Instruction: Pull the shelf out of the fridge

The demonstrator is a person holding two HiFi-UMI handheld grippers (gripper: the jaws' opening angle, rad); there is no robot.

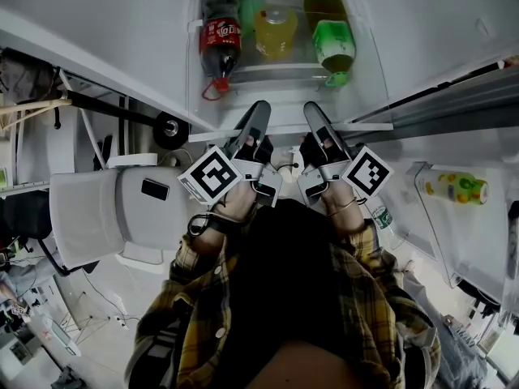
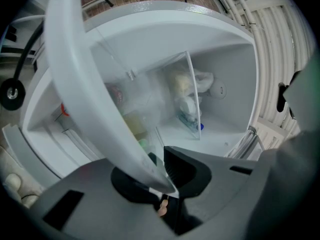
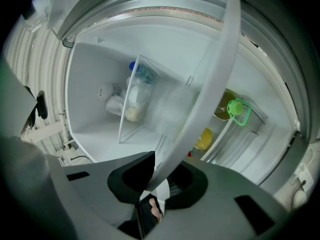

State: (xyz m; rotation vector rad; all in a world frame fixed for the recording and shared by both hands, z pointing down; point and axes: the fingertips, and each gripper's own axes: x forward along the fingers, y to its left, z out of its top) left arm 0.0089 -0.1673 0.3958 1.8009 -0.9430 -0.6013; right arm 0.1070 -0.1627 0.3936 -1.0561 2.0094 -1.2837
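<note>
The fridge shelf is a clear pane with a white front trim (image 1: 369, 125). In the head view both grippers reach to that trim side by side. My left gripper (image 1: 256, 113) is shut on it left of the middle, and my right gripper (image 1: 313, 113) is shut on it just to the right. In the left gripper view the white trim (image 2: 85, 79) runs slantwise down into my left gripper (image 2: 163, 178). The right gripper view has the trim (image 3: 212, 79) running down into my right gripper (image 3: 158, 178). The pads are hidden behind the trim.
Seen through the pane are a cola bottle (image 1: 219, 43), a yellow bottle (image 1: 276, 31) and a green bottle (image 1: 332, 43). A clear bin with bags (image 2: 187, 96) stands deeper inside. The open door at the right holds a bottle (image 1: 456, 187). A white chair (image 1: 89, 213) stands left.
</note>
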